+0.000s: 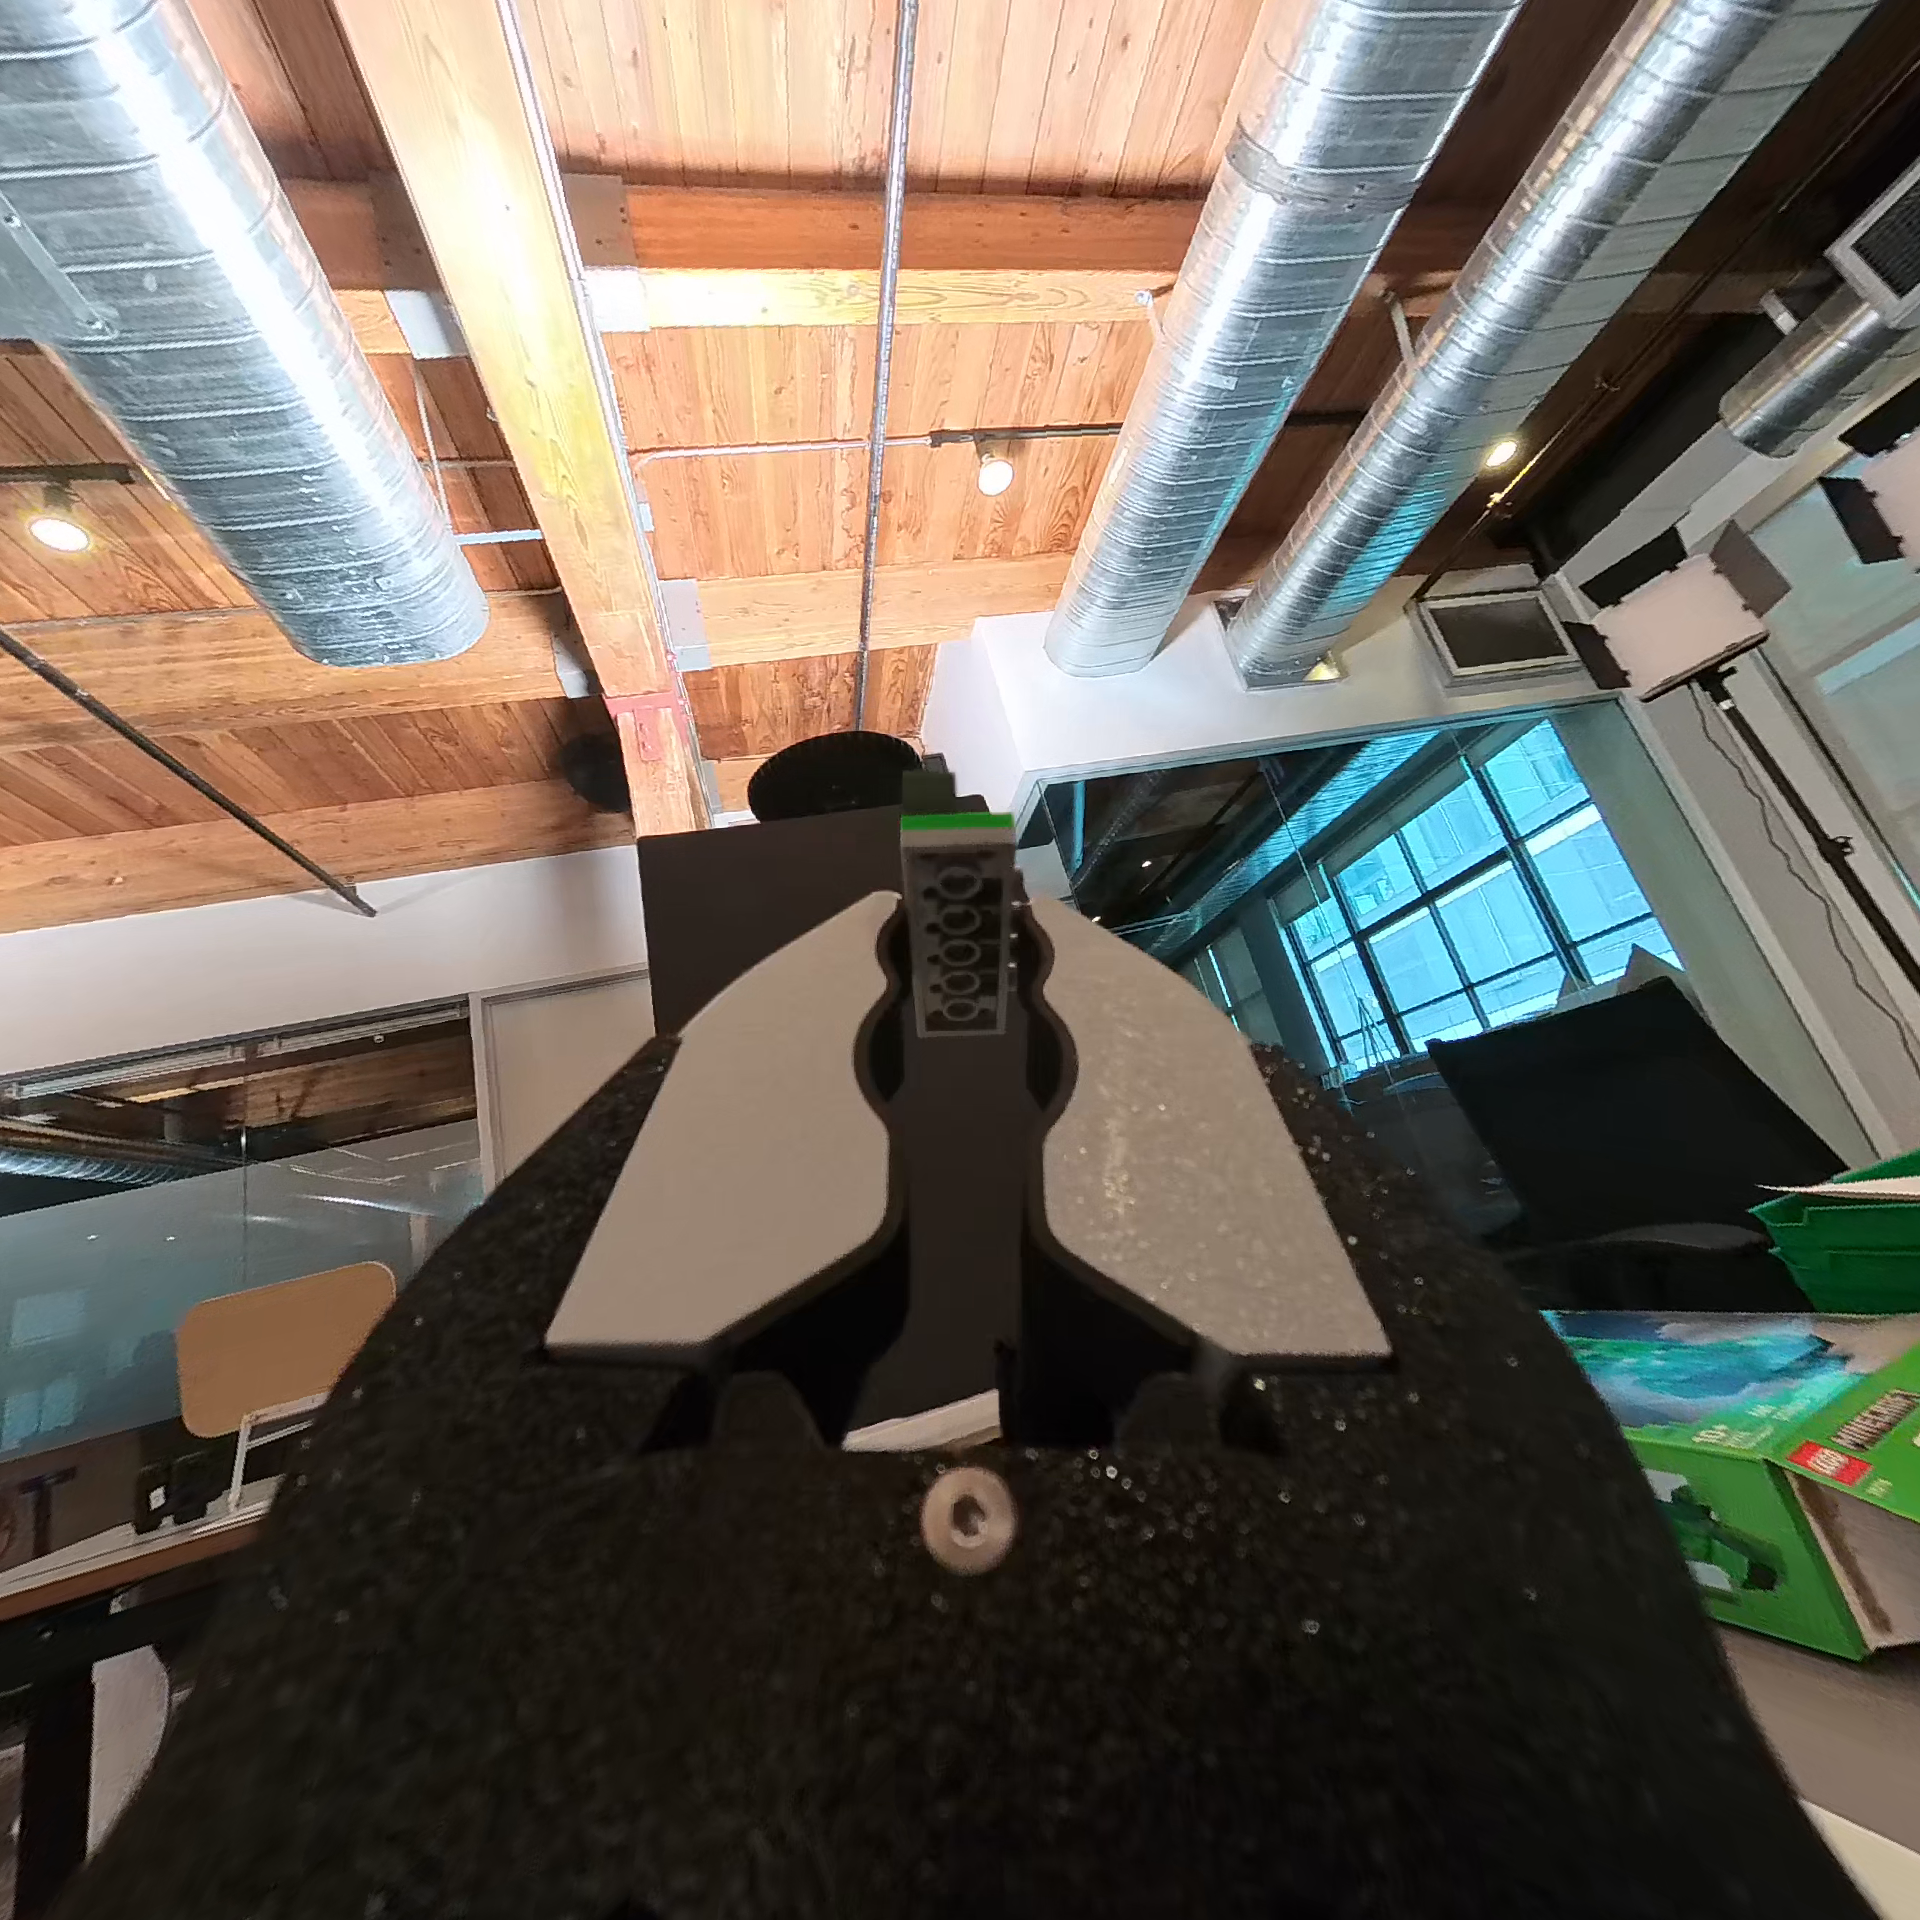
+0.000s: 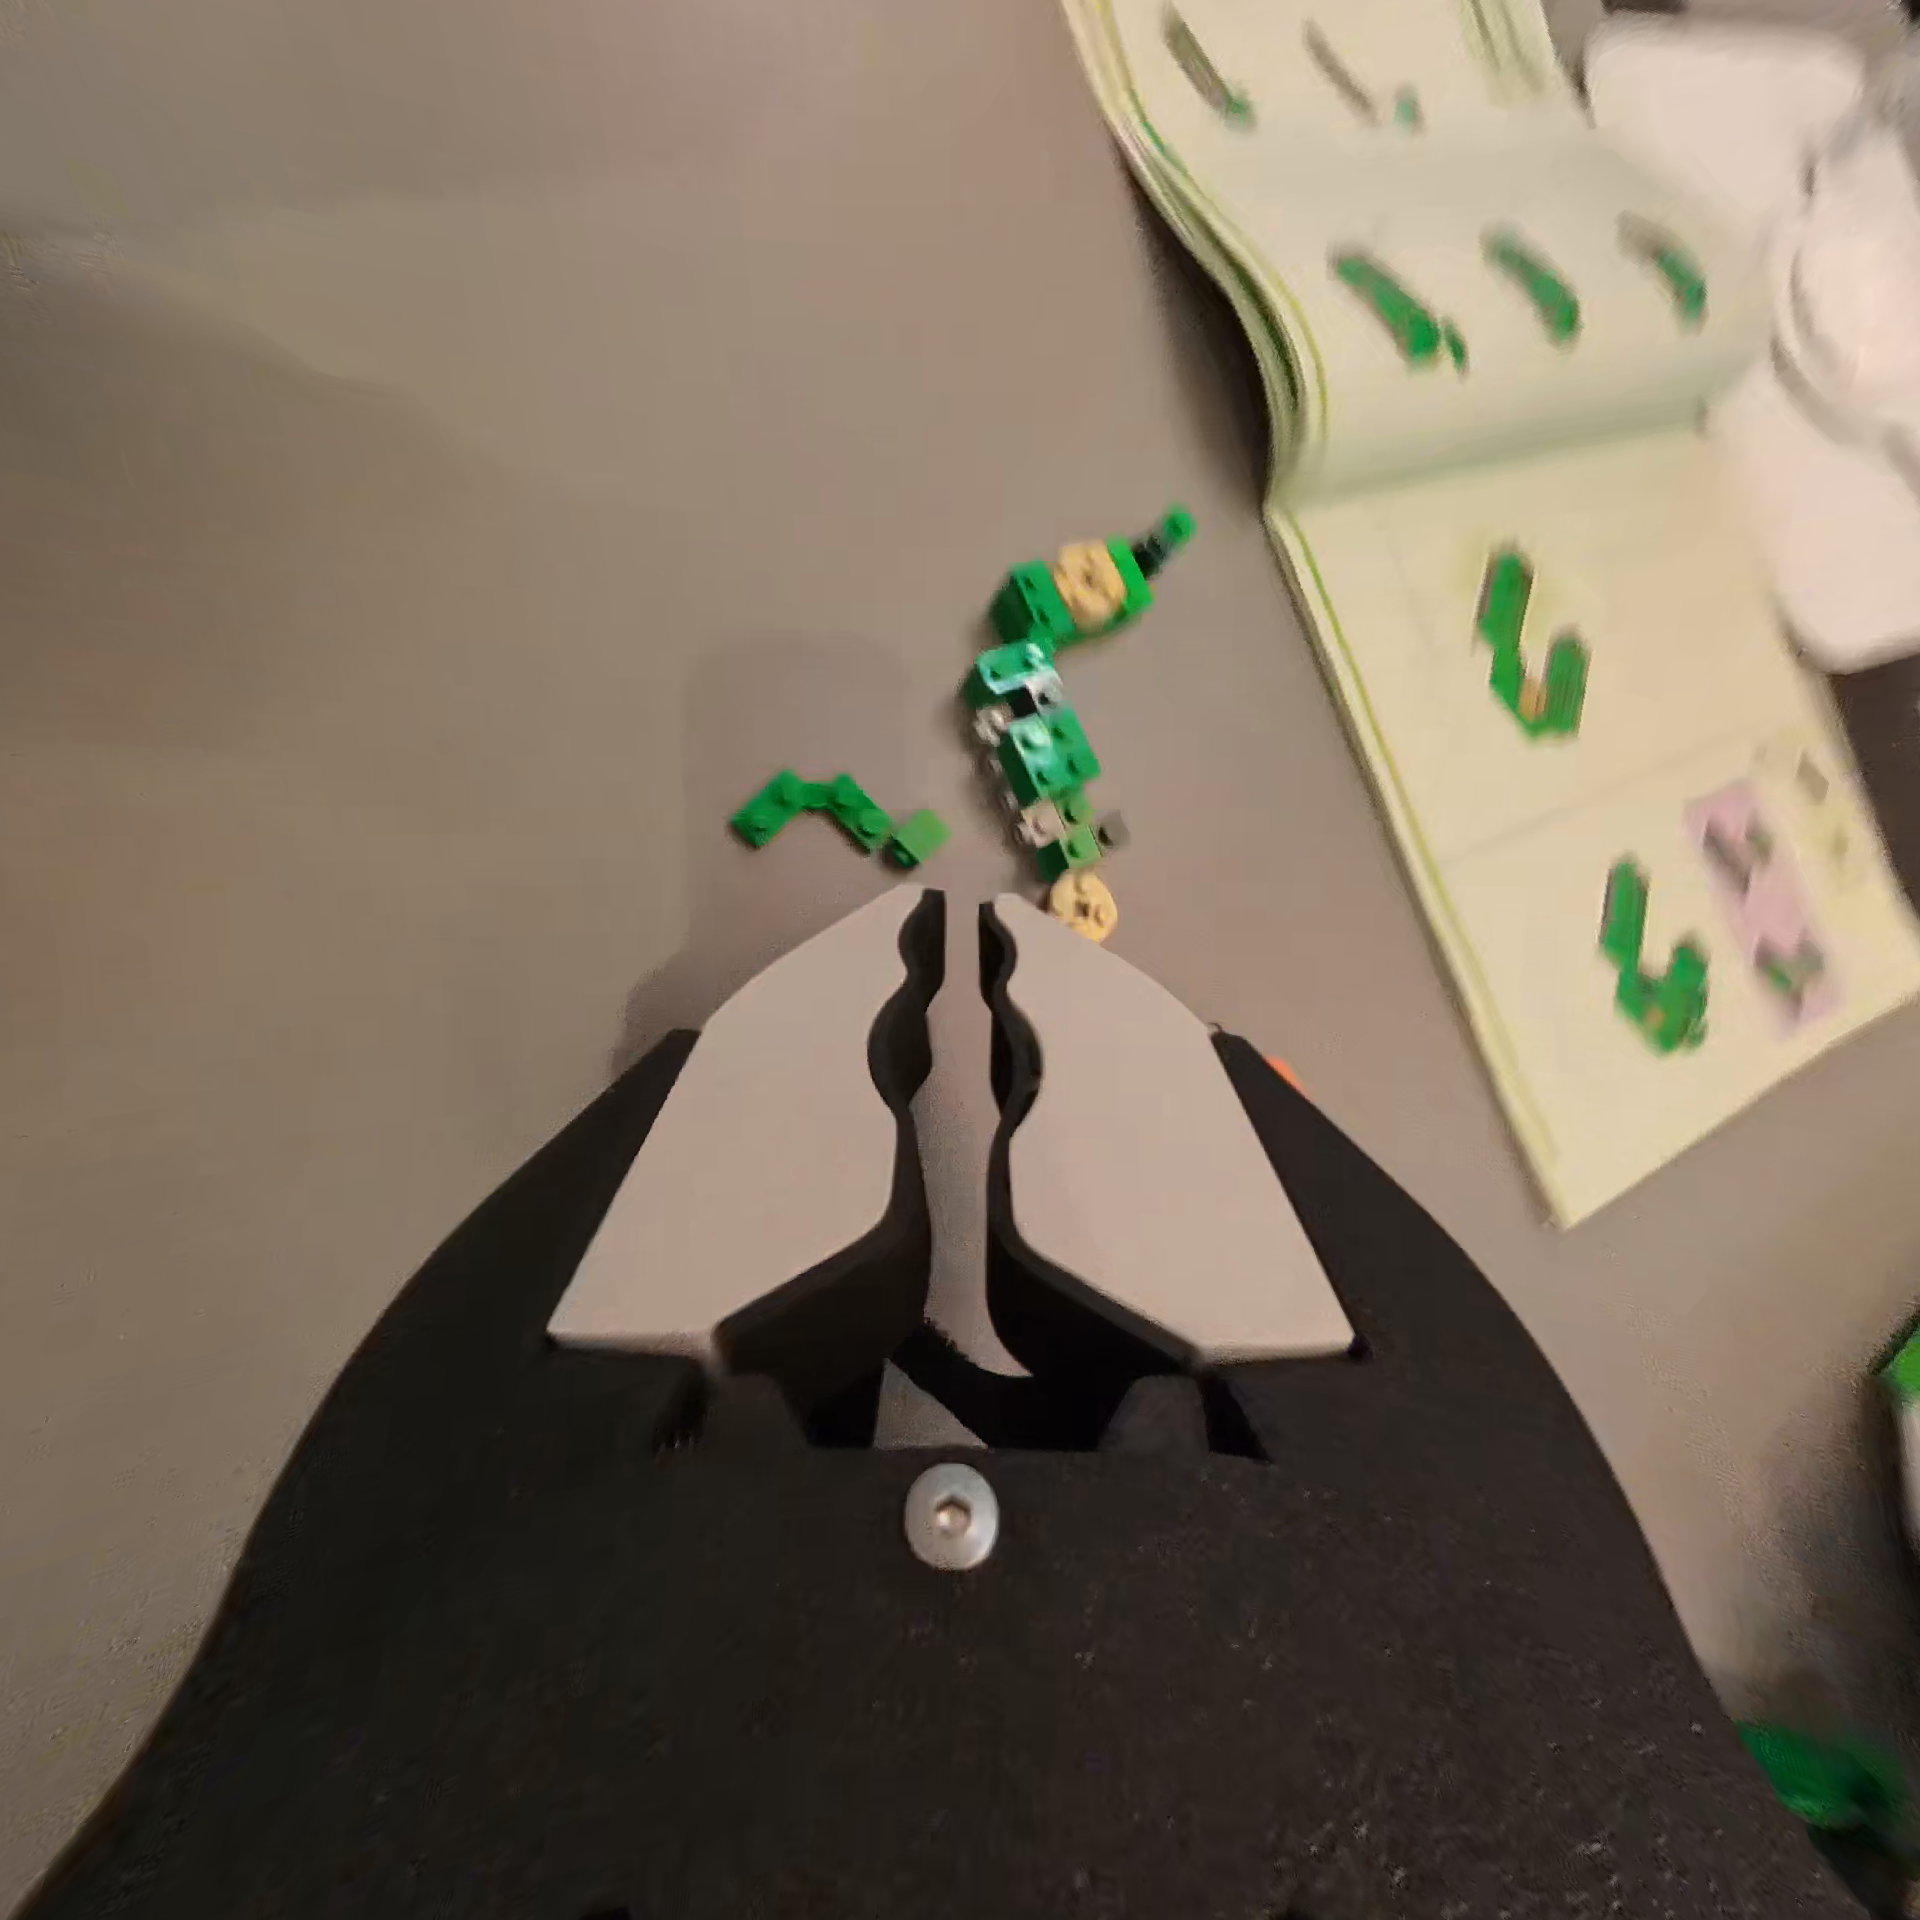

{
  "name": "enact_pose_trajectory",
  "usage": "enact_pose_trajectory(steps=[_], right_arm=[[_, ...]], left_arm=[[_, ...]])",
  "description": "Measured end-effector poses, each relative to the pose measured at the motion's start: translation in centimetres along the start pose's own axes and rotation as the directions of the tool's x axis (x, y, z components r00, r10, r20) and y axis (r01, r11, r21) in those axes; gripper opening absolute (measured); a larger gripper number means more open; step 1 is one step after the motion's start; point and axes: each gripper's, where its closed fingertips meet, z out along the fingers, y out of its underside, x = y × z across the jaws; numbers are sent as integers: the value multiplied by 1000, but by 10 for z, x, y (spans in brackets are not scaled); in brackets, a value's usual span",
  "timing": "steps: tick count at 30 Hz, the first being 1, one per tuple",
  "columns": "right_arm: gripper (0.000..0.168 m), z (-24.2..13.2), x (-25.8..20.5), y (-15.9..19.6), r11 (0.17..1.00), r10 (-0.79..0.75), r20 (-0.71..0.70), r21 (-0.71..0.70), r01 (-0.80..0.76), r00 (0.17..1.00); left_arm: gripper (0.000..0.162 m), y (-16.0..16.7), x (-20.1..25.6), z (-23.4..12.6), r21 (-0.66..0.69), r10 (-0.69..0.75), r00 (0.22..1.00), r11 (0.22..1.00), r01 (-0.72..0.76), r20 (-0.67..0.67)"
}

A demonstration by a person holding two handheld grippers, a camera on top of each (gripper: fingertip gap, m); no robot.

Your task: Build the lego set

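Note:
My left gripper [image 1: 961,909] points up toward the ceiling and is shut on a dark grey lego plate [image 1: 958,951] seen from its underside, with a green piece [image 1: 956,821] at its far end. My right gripper [image 2: 963,902] hangs over the grey table [image 2: 416,520], its fingertips nearly together with only a thin gap and nothing between them. Just beyond its tips lie a green lego assembly [image 2: 1039,758] with a tan round piece [image 2: 1083,906], a second green assembly with a tan round piece [image 2: 1081,587], and a small bent green piece [image 2: 810,816] beside a small green brick [image 2: 917,837].
An open instruction booklet [image 2: 1507,582] lies on the table to the right of the pieces. A white object [image 2: 1829,364] sits at the far right. In the left wrist view a green lego box [image 1: 1787,1496] and green trays [image 1: 1860,1247] sit at the right. The gap from one gripper's tips to the other's is roughly 30 cm.

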Motion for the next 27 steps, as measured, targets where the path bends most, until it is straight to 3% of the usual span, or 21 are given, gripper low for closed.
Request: enact_pose_trajectory(steps=[3,5,9,15,19,22,25,27], right_arm=[[4,12,-9,-3,955,290,48,48,-293,956],[6,15,-10,-3,917,392,39,68,-394,919],[13,20,-6,3,919,394,-80,63,-390,916],[12,27,-7,-2,901,432,-37,63,-430,901],[8,26,-6,1,918,397,-23,18,-397,917],[7,14,-5,9,955,292,27,-69,-289,956],[7,-13,-1,40,945,173,154,-304,-120,973],[7,-39,-2,68,867,103,261,-497,42,960]], left_arm=[[18,1,2,1,-6,-2,1000,1000,2,-15],[18,2,3,1,-9,-7,1000,1000,7,-23],[18,4,3,1,-13,-16,999,1000,16,-27],[18,5,4,2,-12,-27,999,1000,26,-35],[18,4,5,2,-10,-32,999,999,32,-39],[18,4,6,2,-8,-39,998,999,39,-44],[18,1,7,2,0,-47,998,999,47,-50],[18,-1,8,2,6,-50,997,999,50,-54]])
